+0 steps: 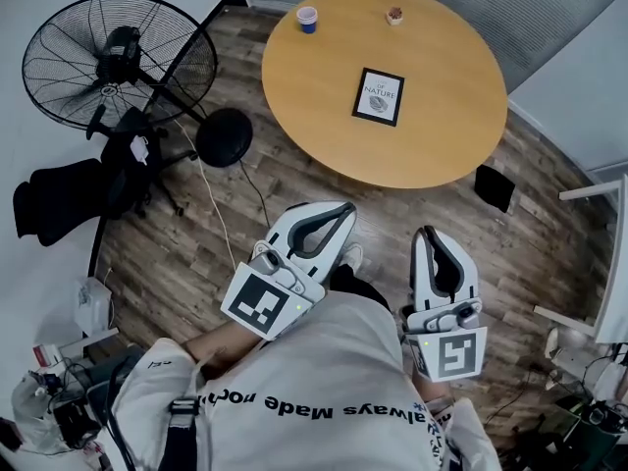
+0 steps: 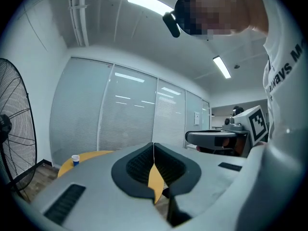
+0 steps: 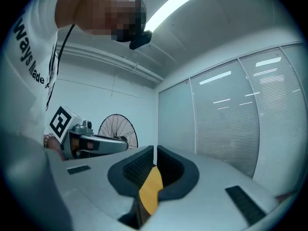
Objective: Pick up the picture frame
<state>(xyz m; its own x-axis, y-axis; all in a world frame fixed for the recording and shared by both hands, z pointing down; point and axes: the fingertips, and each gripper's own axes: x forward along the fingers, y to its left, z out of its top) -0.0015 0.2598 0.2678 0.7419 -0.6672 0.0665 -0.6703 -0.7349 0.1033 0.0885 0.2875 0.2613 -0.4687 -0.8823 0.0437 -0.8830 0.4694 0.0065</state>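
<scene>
The picture frame (image 1: 378, 96), black-edged around a white print, lies flat near the middle of the round wooden table (image 1: 461, 116). Both grippers are held low, close to the person's body and well short of the table. My left gripper (image 1: 343, 208) points toward the table with its jaws closed tip to tip and nothing between them. My right gripper (image 1: 429, 232) is beside it, also shut and empty. In the left gripper view the left gripper (image 2: 153, 146) shows its tips meeting. The right gripper (image 3: 154, 150) looks the same in the right gripper view. Neither gripper view shows the frame.
A paper cup (image 1: 307, 18) and a small object (image 1: 394, 15) sit at the table's far edge. A large floor fan (image 1: 118, 62), a black stool (image 1: 224, 136) and a chair with dark clothes (image 1: 69, 196) stand at the left. A black bag (image 1: 494, 186) lies by the table's right side.
</scene>
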